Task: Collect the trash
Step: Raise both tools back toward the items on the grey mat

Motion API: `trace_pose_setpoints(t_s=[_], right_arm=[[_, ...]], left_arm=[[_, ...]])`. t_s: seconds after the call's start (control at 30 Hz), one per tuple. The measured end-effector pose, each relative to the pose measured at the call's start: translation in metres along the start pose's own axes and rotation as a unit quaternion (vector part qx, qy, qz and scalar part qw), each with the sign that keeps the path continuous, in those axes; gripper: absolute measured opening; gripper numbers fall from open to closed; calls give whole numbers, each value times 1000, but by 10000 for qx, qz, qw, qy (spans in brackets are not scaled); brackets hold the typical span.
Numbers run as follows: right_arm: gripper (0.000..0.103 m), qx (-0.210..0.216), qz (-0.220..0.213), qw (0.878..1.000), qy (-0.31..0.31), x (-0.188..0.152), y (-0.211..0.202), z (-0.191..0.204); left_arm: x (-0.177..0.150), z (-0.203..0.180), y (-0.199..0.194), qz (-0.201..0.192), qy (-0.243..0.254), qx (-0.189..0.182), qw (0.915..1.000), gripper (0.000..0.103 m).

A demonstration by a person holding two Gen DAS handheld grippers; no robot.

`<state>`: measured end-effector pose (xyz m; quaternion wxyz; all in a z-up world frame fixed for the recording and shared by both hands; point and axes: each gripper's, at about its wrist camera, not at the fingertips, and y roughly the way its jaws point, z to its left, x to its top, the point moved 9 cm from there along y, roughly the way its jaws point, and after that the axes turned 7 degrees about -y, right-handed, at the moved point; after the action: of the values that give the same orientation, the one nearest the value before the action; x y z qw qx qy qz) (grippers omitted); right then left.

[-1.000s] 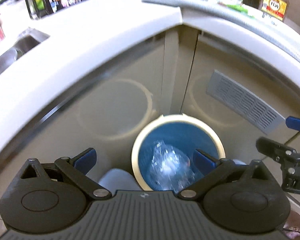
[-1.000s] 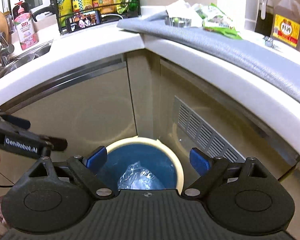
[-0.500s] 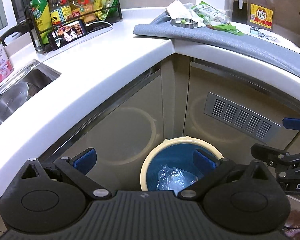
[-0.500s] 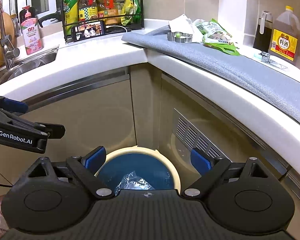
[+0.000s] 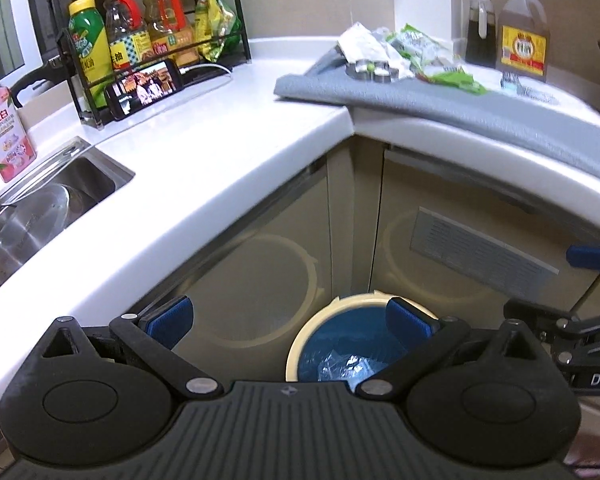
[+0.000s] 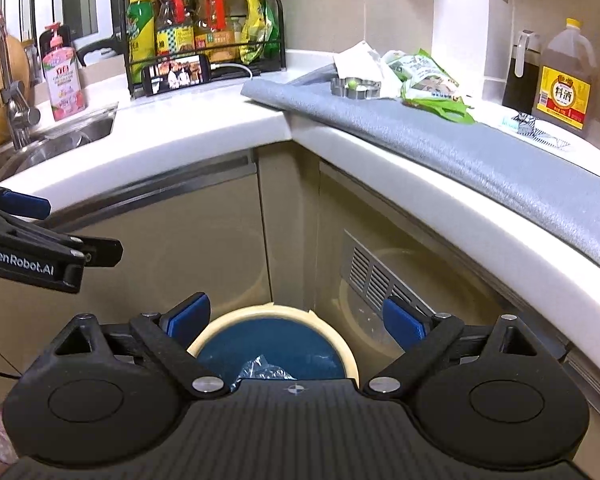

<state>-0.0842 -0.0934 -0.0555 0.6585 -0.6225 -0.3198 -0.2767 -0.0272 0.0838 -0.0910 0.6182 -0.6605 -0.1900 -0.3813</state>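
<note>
1. We're hovering over the bin (image 6: 274, 322) with both tools empty: the left gripper (image 5: 288, 320) has its jaws wide apart, and so does the right gripper (image 6: 296, 320). The trash still to collect looks to be up on the counter (image 5: 228, 128), on the grey mat (image 6: 440, 140), well apart from us. The biggest risk, we'd say, is the swing up there: the counter edge juts out over the bin, and a quick lift could knock a tool against it.

2. Next, that green wrapper (image 6: 428, 76) lies in a heap with the white paper (image 6: 360, 60), touching a metal cutter (image 6: 356, 88). A careless grab could drag the cutter along or shove it off the mat.

3. The two tools sit close together; the left one shows at the edge of the right-hand view. If both go for the same pile, we could tangle.

4. The big bottle (image 6: 566, 80) stands near the small patterned scrap (image 6: 540, 128). Reaching for that scrap could nudge the bottle over.

5. Smallest worry: crumpled clear plastic (image 5: 340, 364) already lies in the bin, and a light wrapper dropped from high could drift onto the floor instead.
</note>
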Motion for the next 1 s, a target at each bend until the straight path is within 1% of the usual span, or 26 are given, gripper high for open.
trace_pose_setpoints(t_s=[0.1,0.3,0.63,0.87,1.0], right_arm=[[97,3,-111,9999,69,8,-4,-3],[98,23,-309,9994,177,24,-13,-12],[99,-79,-624,9976,287,50,-22,-33],[100,-274,-930,9949,287,78,-19,-53],[100,-382,-1116,9925,324,95,-13,-68]], left_arm=[[14,2,-7,-103,-94,-59,9999,103],[38,2,-18,-351,-72,-31,9994,103],[63,17,-24,-528,-197,108,9984,103],[82,28,-25,-637,-286,189,9974,103],[89,30,-21,-622,-304,209,9974,103]])
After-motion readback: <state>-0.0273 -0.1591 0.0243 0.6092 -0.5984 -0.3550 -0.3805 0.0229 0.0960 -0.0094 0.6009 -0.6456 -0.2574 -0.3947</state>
